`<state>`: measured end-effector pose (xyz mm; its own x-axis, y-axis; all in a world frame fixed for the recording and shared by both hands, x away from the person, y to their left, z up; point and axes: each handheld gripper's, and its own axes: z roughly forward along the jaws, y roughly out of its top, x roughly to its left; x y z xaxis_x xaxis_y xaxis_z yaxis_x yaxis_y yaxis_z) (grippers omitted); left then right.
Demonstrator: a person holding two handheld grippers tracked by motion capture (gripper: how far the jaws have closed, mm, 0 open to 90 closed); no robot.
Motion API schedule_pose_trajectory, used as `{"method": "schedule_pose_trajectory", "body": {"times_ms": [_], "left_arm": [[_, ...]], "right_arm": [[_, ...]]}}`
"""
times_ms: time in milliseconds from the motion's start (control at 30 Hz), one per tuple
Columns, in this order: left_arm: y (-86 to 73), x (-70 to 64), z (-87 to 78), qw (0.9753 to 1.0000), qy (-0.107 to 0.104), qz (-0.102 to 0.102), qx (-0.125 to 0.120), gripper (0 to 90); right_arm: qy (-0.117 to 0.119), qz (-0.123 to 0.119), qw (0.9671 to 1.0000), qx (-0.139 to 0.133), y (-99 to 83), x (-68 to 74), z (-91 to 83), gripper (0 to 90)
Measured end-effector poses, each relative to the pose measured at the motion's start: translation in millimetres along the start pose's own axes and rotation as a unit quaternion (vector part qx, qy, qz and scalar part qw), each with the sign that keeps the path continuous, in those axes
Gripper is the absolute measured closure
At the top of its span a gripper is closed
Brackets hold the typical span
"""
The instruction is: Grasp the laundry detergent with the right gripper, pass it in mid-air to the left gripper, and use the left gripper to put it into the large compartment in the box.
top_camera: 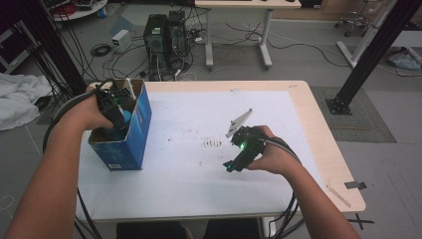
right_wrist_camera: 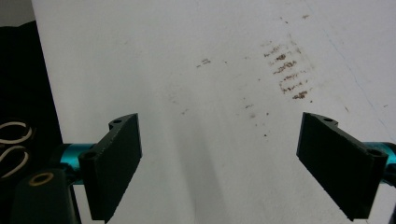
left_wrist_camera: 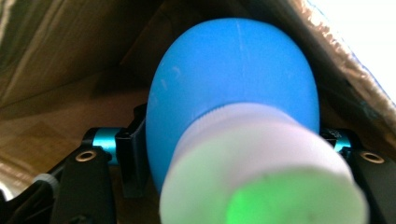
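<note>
A blue cardboard box stands open-topped at the table's left side. My left gripper reaches down into it, shut on a rounded blue bottle. In the left gripper view the blue bottle with its white cap sits between the jaws of the left gripper, with the box's brown inner walls around it. My right gripper hovers over the white sheet right of centre. In its own view the right gripper is open wide, holding nothing.
Brown smudges mark the sheet near the middle, and the same smudges lie ahead of the right jaws. A thin wooden stick and black tape lie at the table's right front corner. Computer towers and cables stand on the floor beyond.
</note>
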<state>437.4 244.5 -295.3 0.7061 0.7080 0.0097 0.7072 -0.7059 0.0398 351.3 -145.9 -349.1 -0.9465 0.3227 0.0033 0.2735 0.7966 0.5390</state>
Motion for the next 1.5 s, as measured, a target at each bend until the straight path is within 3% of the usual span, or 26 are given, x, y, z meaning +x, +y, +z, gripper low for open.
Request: {"method": "schedule_pose_trajectory", "body": {"times_ms": [300, 400, 967, 1333, 1467, 1500], "left_arm": [[-0.8, -1.0, -5.9, 1.0000, 0.004, -0.003, -0.006, 31.1], [-1.6, -3.0, -11.2, 0.9998, 0.011, -0.005, -0.012, 25.9], [-8.3, -13.6, -55.7, 0.9989, 0.037, -0.002, -0.030, 22.8], [-11.8, -23.6, -82.0, 0.9983, 0.045, 0.012, -0.036, 19.1], [-10.8, -27.7, -86.8, 0.9981, 0.043, 0.024, -0.036, 17.4], [-9.0, -31.7, -90.2, 0.9977, 0.044, 0.035, -0.037, 17.4]], "right_arm": [[-0.001, 0.000, 1.0000, -0.004, -1.2, 1.4, -2.1, 13.3], [-0.002, 0.001, 1.0000, -0.007, -2.3, 1.7, -3.5, 13.3], [-0.008, 0.004, 0.9999, -0.013, -1.2, -2.6, -12.2, 13.3], [-0.012, 0.007, 0.9998, -0.011, 2.0, -5.0, -21.1, 13.3], [-0.015, 0.006, 0.9998, -0.011, 4.1, -4.5, -24.9, 13.3], [-0.015, 0.004, 0.9998, -0.010, 4.8, -4.4, -26.1, 13.2]]}}
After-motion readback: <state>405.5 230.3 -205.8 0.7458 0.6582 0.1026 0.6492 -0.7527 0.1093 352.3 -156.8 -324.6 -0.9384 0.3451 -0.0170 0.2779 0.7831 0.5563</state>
